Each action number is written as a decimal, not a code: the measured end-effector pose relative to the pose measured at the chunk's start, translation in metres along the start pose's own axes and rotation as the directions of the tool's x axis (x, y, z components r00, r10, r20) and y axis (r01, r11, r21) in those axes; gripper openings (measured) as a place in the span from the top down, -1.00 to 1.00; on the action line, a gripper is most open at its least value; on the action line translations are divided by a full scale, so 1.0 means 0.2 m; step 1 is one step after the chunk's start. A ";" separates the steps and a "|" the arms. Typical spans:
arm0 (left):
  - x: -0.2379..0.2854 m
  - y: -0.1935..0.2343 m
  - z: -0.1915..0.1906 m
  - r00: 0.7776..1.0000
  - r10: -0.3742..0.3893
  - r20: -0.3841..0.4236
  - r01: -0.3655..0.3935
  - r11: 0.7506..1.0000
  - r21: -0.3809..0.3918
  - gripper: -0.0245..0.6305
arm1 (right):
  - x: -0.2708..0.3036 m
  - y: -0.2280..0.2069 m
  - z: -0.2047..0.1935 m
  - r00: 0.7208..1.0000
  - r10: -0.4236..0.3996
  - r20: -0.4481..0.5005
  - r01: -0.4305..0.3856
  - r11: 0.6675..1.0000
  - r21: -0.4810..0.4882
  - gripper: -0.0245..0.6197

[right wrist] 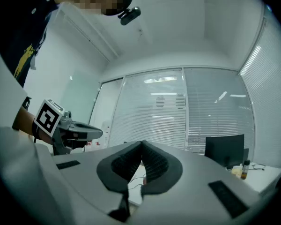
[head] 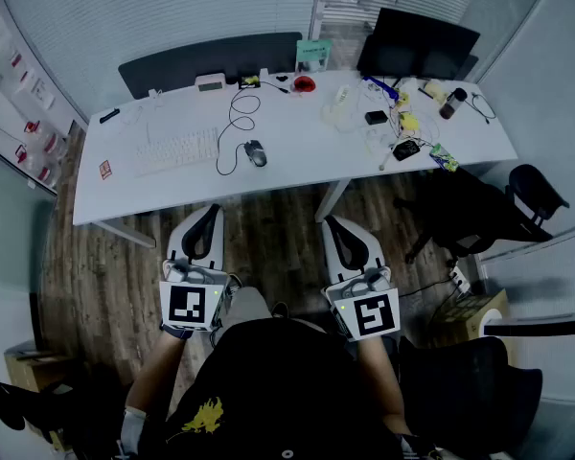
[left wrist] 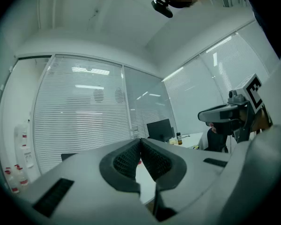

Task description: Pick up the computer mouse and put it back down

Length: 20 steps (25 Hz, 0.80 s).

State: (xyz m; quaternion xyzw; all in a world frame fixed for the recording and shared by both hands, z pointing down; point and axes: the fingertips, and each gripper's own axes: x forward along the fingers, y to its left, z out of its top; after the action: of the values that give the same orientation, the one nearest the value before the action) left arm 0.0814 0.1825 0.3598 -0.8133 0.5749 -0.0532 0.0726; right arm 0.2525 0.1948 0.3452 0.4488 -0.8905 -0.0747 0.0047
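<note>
**Mouse on the desk, both of your grippers held back and closed**

The computer mouse [head: 256, 152] lies on the white desk [head: 297, 185], near the front edge and about mid-width. Its black cable [head: 234, 121] curls in loops to its left and runs toward the back of the desk. A white keyboard [head: 177, 150] lies to the left, beyond the cable loop and apart from the mouse. The desk surface directly around the mouse is bare.

Further back sit a small red object [head: 305, 84] and a teal box [head: 313, 54]. To the right is a clutter of small items [head: 395, 127], with a dark bottle [head: 451, 103] and a black monitor [head: 417, 43] behind. A dark chair back [head: 211, 60] shows behind the desk, and another office chair [head: 535, 192] stands off its right end.

Your left gripper [head: 209, 217] and right gripper [head: 336, 226] are both over the wooden floor [head: 268, 228], short of the desk edge and well apart from the mouse. That front edge lies between them and it. In the left gripper view the jaws are pressed together with nothing between them [left wrist: 141, 140]. It is the same in the right gripper view [right wrist: 142, 144].
</note>
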 end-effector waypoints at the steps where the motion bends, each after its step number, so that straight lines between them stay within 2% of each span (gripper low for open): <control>1: 0.01 0.00 0.03 1.000 0.008 0.027 -0.007 1.000 -0.015 0.88 | 0.00 -0.01 0.00 1.000 0.000 0.000 0.000 1.000 0.003 0.88; 7: 0.00 0.01 0.07 0.997 0.037 0.068 -0.035 0.999 -0.035 0.88 | 0.01 0.01 0.06 0.999 0.019 0.042 -0.020 0.999 0.026 0.88; 12: -0.04 0.04 0.07 0.996 0.063 0.065 -0.062 0.998 -0.027 0.88 | 0.02 0.04 -0.02 0.998 0.049 -0.047 -0.050 0.999 -0.015 0.88; 15: -0.05 0.05 0.07 0.995 0.076 0.059 -0.074 0.997 -0.025 0.88 | 0.04 0.05 0.01 0.999 0.053 -0.007 -0.053 0.999 -0.003 0.88; 18: -0.08 0.07 0.05 0.997 0.078 0.015 -0.078 0.997 0.004 0.88 | 0.06 0.05 0.03 0.999 0.050 -0.004 -0.050 0.999 -0.011 0.87; 20: -0.09 0.10 0.06 0.995 0.092 0.034 -0.092 0.996 -0.006 0.88 | 0.06 0.05 0.03 0.999 0.041 0.000 -0.041 0.999 0.005 0.87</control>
State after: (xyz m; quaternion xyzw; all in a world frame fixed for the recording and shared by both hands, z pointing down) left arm 0.0592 0.1944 0.3446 -0.7869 0.6105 -0.0345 0.0831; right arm 0.2373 0.1920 0.3397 0.4306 -0.8996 -0.0724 0.0054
